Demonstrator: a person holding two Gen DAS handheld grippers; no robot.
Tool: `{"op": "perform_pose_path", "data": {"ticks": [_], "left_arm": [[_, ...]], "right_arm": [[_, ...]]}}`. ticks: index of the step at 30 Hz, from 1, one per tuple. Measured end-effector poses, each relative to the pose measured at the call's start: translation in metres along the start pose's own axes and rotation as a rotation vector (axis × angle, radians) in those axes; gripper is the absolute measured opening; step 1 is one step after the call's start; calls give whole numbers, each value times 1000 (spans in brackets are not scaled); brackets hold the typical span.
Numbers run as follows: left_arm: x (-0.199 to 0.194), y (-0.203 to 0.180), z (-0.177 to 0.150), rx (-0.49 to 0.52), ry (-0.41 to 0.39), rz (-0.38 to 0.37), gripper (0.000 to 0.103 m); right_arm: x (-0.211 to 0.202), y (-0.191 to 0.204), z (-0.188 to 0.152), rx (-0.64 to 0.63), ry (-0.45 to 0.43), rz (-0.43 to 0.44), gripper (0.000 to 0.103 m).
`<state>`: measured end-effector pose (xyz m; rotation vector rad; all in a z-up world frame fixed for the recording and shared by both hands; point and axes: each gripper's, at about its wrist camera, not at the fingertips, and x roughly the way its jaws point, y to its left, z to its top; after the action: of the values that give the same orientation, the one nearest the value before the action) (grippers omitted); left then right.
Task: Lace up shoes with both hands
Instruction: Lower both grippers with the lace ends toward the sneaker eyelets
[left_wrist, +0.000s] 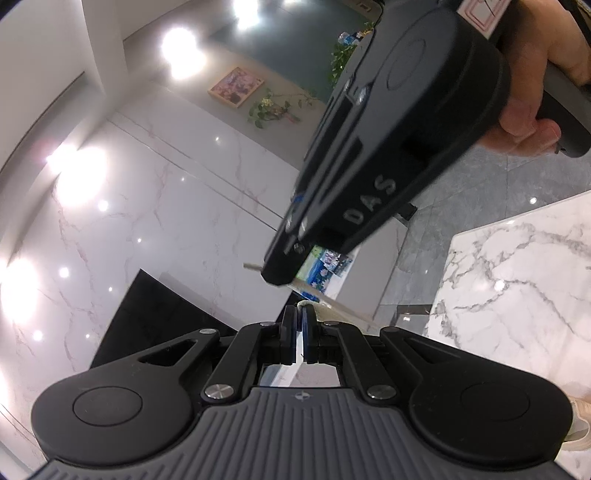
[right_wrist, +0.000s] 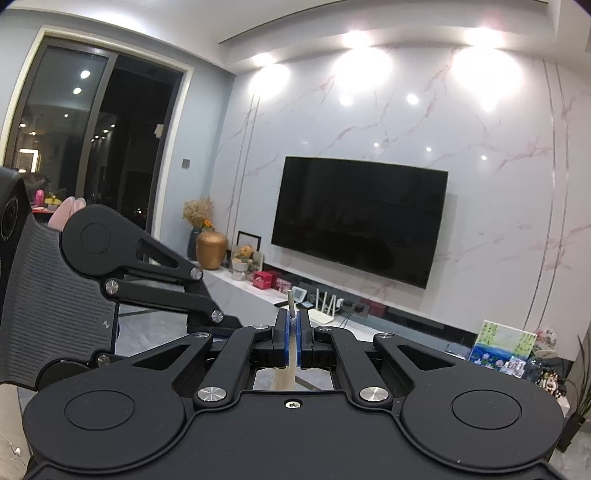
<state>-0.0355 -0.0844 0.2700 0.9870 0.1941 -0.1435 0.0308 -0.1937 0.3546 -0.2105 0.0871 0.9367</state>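
Shoelace (right_wrist: 290, 341) is what we see clamped in the right gripper (right_wrist: 291, 334): the beige flat lace passes between its two blue pads (right_wrist: 282, 338), which are pressed together on it, and the stiff tip of the lace stands up just above the fingertips. Below the pads the lace runs back toward the body of the gripper.

In the left wrist view, the left gripper (left_wrist: 299, 332) has its jaws together too, and a pale piece of lace (left_wrist: 308, 305) shows at its fingertips, so we read it as clamped on the lace. Just above and ahead of this claw, the right gripper (left_wrist: 275, 278) points down, with the lace tip (left_wrist: 252, 266) sticking out at its left side. A person's hand (left_wrist: 532, 107) holds its handle.

To the right of the left claw is a marble table (left_wrist: 517, 295). Ahead of the right claw a television (right_wrist: 358, 219) hangs on the wall.
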Motion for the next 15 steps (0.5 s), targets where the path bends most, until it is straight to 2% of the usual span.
{"op": "perform_pose_path", "data": {"ticks": [6, 15], "left_arm": [[17, -5, -26, -26, 64, -30, 2], [49, -21, -79, -117, 176, -116, 5]], "right_arm": [[13, -16, -28, 28, 79, -20, 2], [45, -32, -99, 49, 260, -4, 2]]}}
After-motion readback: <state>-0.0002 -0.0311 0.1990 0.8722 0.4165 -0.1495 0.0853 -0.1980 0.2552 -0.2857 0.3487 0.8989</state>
